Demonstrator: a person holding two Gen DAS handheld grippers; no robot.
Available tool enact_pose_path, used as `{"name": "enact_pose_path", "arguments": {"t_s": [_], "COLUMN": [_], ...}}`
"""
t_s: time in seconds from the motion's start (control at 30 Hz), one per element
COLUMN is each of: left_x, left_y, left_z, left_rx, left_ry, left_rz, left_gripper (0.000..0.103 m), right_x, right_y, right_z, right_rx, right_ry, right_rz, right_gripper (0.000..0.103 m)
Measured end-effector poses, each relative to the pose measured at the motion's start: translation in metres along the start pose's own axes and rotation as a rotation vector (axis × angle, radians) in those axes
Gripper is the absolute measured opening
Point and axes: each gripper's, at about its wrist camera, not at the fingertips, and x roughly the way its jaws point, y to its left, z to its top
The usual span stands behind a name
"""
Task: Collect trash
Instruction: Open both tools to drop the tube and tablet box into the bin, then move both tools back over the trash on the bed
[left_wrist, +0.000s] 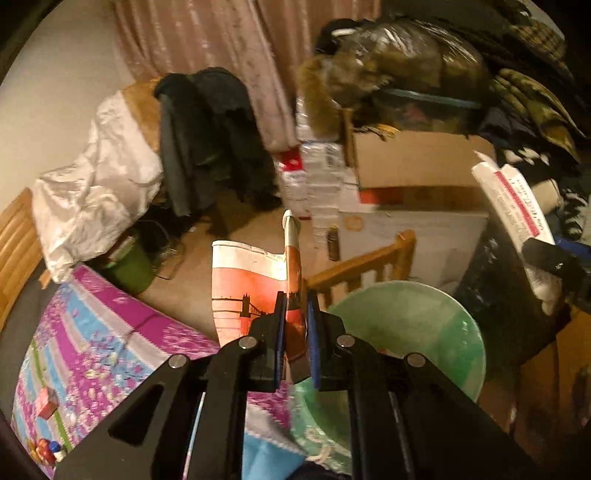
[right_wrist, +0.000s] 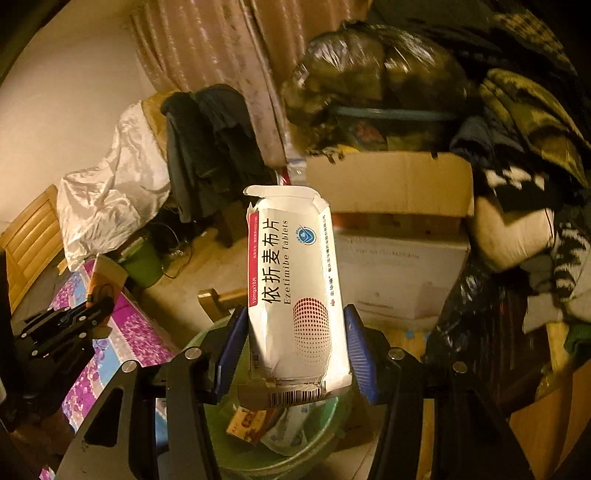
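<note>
My left gripper (left_wrist: 295, 306) is shut on a flattened paper cup (left_wrist: 247, 291) printed with an orange bridge picture. It hangs beside a green trash bin (left_wrist: 424, 321), just left of the rim. My right gripper (right_wrist: 295, 317) is shut on a white tablet box (right_wrist: 291, 266) with a red stripe, held upright over the same bin (right_wrist: 199, 336). An orange packet (right_wrist: 251, 424) and a pale wrapper (right_wrist: 291, 428) lie inside the bin. The right wrist view shows the left gripper (right_wrist: 101, 302) with the cup (right_wrist: 107, 277) at far left. The box (left_wrist: 513, 195) shows at the right of the left wrist view.
A bed with a purple and blue floral sheet (left_wrist: 103, 339) lies left of the bin, with a small red box (left_wrist: 48, 402) on it. A wooden rail (left_wrist: 362, 266), stacked cardboard boxes (right_wrist: 391, 184), a black bag (left_wrist: 498, 295) and hanging dark clothes (left_wrist: 210, 140) crowd around.
</note>
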Motion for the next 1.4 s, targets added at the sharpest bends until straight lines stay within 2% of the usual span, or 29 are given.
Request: {"name": "enact_pose_path", "arguments": {"t_s": [0.17,0.27,0.6,0.67,0.7,0.73,0.77,0.93,1.2,1.3,1.4], "left_x": [0.017,0.024,0.029,0.03,0.033,0.036,0.038,0.041,0.037,0.034,0.027], "left_y": [-0.003,-0.002,-0.007,-0.009,-0.01,-0.01,-0.007,0.009,0.008,0.01,0.016], "left_z": [-0.011,-0.017,-0.02,-0.018,-0.018,-0.018,-0.019,-0.02,-0.025,-0.028,-0.036], "left_rx": [-0.022,-0.036,-0.037,-0.028,-0.021,-0.019,-0.032,-0.102,-0.093,-0.093,-0.095], "left_ry": [0.063,0.093,0.112,0.108,0.115,0.129,0.136,0.135,0.132,0.129,0.099], "left_rz": [-0.121,-0.16,-0.261,-0.298,-0.3,-0.285,-0.267,-0.277,-0.269,-0.239,-0.153], "left_gripper": [0.009,0.009,0.009,0.011,0.022,0.035,0.058,0.059,0.059,0.059,0.059], "right_x": [0.012,0.019,0.033,0.035,0.038,0.043,0.046,0.05,0.052,0.051,0.05], "right_y": [-0.003,-0.001,0.009,0.014,0.015,0.015,0.015,0.007,0.008,0.014,0.023], "right_z": [-0.012,-0.022,-0.031,-0.03,-0.029,-0.028,-0.029,-0.03,-0.033,-0.035,-0.038], "right_rx": [0.017,0.03,0.024,0.02,0.015,0.014,0.023,0.048,0.032,0.011,-0.001], "right_ry": [0.044,0.077,0.109,0.102,0.103,0.113,0.117,0.121,0.123,0.114,0.096], "right_rz": [0.001,0.009,0.031,0.064,0.08,0.082,0.087,0.086,0.063,0.059,0.07], "right_gripper": [0.054,0.054,0.054,0.059,0.062,0.072,0.074,0.073,0.073,0.072,0.072]}}
